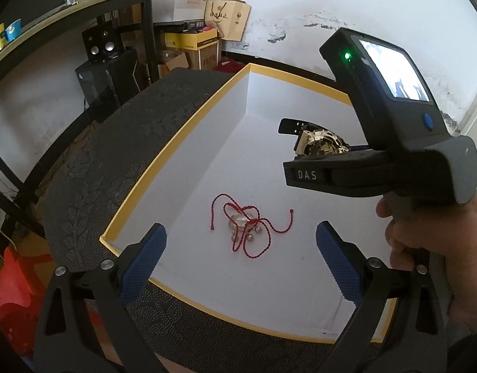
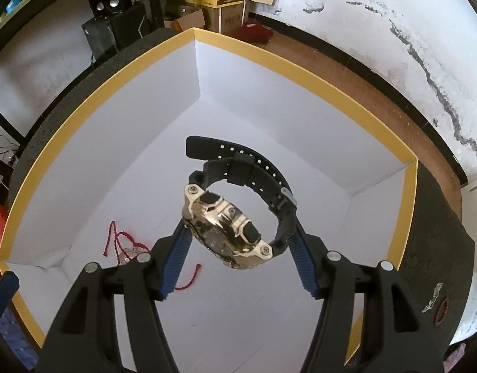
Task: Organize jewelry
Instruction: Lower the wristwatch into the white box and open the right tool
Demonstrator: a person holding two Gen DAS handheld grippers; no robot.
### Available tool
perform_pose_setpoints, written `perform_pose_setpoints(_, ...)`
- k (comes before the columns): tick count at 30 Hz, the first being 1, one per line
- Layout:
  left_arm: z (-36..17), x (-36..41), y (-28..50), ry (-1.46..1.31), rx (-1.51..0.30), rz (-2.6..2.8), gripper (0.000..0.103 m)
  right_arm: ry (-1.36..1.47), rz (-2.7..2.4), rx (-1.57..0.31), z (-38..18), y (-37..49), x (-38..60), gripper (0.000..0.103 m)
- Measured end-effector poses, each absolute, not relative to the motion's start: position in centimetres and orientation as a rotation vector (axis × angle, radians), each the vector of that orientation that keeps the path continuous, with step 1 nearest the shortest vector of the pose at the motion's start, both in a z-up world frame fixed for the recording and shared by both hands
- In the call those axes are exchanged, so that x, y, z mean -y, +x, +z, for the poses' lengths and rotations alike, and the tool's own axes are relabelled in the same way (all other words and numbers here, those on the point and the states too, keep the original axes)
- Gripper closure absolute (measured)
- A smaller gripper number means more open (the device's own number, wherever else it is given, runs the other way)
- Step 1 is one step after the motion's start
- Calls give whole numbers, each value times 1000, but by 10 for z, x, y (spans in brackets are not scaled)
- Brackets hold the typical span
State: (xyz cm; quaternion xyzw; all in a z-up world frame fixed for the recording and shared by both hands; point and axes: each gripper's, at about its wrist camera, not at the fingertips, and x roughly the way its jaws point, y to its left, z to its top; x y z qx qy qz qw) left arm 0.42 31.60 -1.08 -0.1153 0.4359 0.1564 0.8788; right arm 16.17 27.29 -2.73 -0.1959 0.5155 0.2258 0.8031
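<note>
My right gripper (image 2: 240, 242) is clamped on a wristwatch (image 2: 229, 233), its blue pads (image 2: 176, 258) pressing the gold-toned case from both sides, the black strap (image 2: 254, 168) looping away beyond the fingertips. I hold the watch in the air over the white floor of the box (image 2: 406, 205), roughly mid-box and toward its right wall; it touches nothing but my pads.

My left gripper (image 1: 241, 248) hangs spread wide and empty above the near edge of the same box, one pad (image 1: 145, 258) over the near left corner. Between its fingers, on the box floor near that edge, lies a red cord necklace (image 1: 247, 227) in a loose tangle with a clear pendant and small silvery beads.

Outward from there: the box has a yellow rim (image 1: 182, 130) and sits on a dark patterned tablecloth (image 1: 114, 161). In the right wrist view a small reddish ring-like band (image 2: 442, 310) lies on the cloth outside the box, off its right wall.

By my reading, the necklace is already put away, the watch is about to be set down inside, and that outside band may be left to collect.
</note>
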Motion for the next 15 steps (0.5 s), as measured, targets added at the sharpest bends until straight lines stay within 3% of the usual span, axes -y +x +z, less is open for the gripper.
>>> perform_pose_setpoints(11, -9, -315, 3, -257, -907, 323, 9, -430, 491, -1105, -28, 160, -278, 40)
perform_pose_setpoints(12, -9, -315, 3, -258, -907, 323, 9, -425, 498, -1100, -27, 161, -278, 35)
perform_pose_setpoints(13, -9, -314, 3, -259, -905, 324, 9, -421, 501, -1089, -25, 160, -277, 22)
perform_pose_setpoints(15, -9, -311, 3, -252, -903, 326, 9, -412, 505, -1031, -16, 158, -274, 6)
